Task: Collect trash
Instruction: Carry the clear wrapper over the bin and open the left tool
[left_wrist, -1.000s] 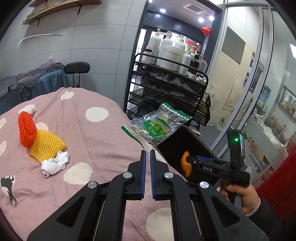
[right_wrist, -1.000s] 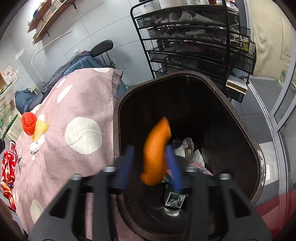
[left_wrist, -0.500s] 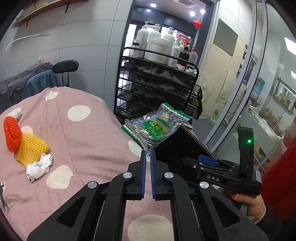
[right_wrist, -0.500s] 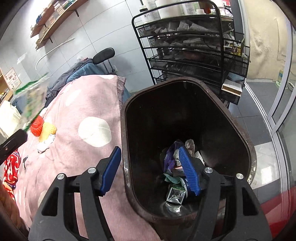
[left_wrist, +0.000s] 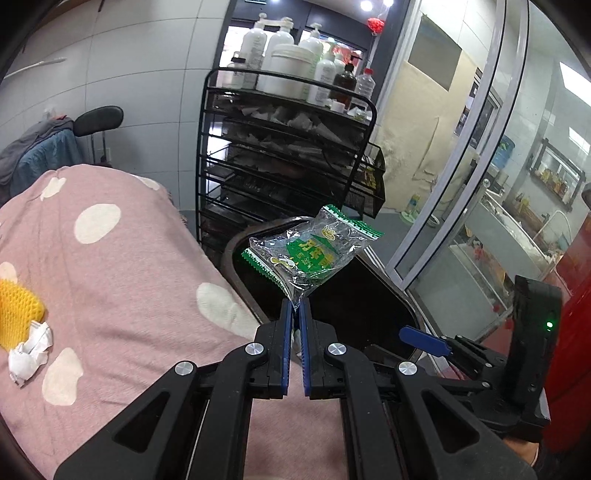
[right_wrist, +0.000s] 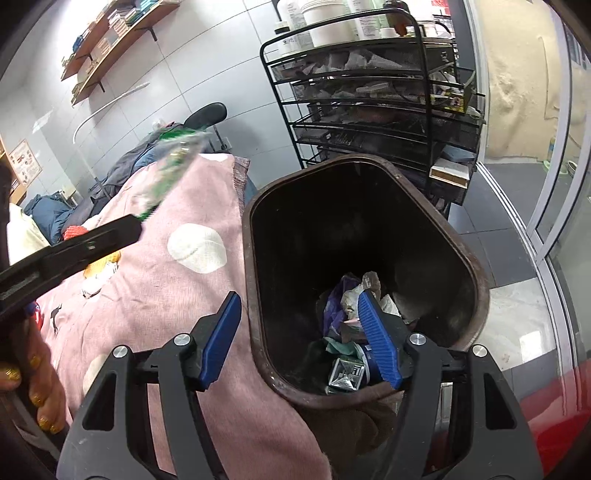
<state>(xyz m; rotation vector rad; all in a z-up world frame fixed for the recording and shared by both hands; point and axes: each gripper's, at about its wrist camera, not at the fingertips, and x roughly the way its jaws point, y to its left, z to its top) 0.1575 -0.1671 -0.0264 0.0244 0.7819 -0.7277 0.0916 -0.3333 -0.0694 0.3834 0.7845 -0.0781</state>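
Your left gripper (left_wrist: 294, 314) pinches the green wrapper (left_wrist: 312, 254) by its corner, long axis slanting up-right over the bin's near rim (left_wrist: 243, 291); your right gripper (right_wrist: 301, 332) gapes empty.

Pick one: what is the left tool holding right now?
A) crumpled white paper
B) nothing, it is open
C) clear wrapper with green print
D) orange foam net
C: the left tool is shut on a corner of the clear wrapper with green print, which hangs over the dark trash bin; the crumpled white paper lies on the pink cloth.
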